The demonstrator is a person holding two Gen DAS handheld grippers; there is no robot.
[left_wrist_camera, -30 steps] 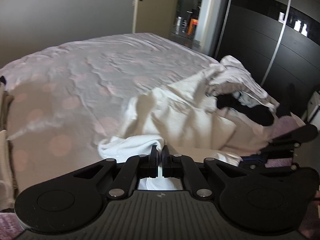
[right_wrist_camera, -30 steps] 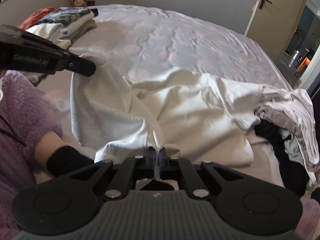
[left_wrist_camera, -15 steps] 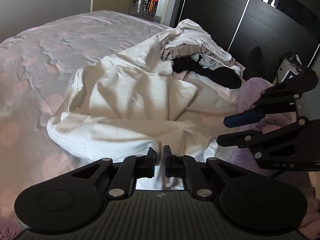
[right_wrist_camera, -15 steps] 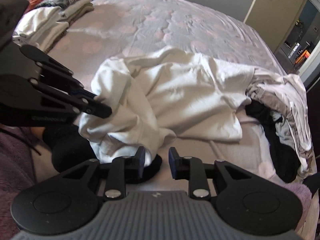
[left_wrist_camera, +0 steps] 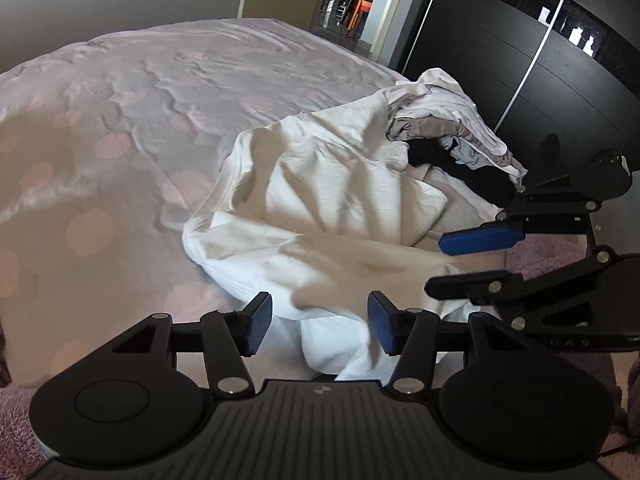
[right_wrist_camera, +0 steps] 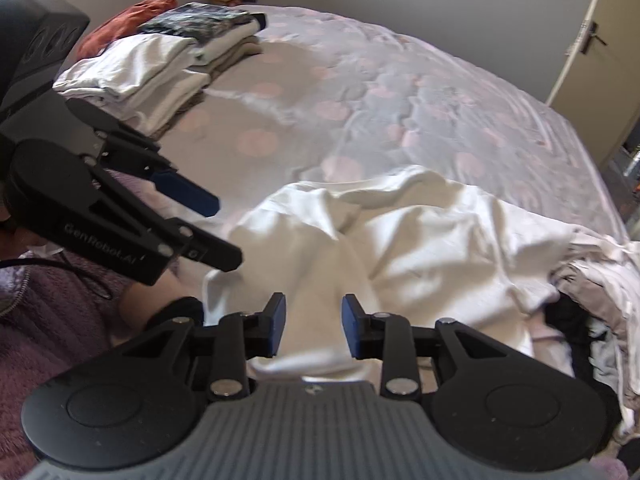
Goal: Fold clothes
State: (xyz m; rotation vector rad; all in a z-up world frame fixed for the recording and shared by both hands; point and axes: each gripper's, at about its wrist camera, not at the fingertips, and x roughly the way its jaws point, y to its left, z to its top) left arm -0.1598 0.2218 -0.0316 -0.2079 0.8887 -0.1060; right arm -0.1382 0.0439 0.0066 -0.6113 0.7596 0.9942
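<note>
white cotton, crumpled: the white garment [left_wrist_camera: 320,216] lies in a loose heap on the near part of the bed [left_wrist_camera: 120,128], at the edge closest to the person. its long axis runs from the near edge, where a bunched end droops between the tools, away and to the right toward the pile of unfolded clothes [left_wrist_camera: 452,136], which its far end touches (grey, white and black pieces, tumbled together).

the left gripper [left_wrist_camera: 318,326] is held low and level at the bed's edge, pointing across the bed, its jaws spread wide with the bunched end lying loose in the gap, not pinched. the right gripper [right_wrist_camera: 312,328] sits close by on its right, likewise level and aimed along the garment, jaws parted, a fold of cloth resting between the blue pads [right_wrist_camera: 276,326] without being clamped. each tool shows in the other's view, side by side and near.

a stack of folded clothes [right_wrist_camera: 160,64] sits at the far left of the bed, well apart from the heap.
</note>
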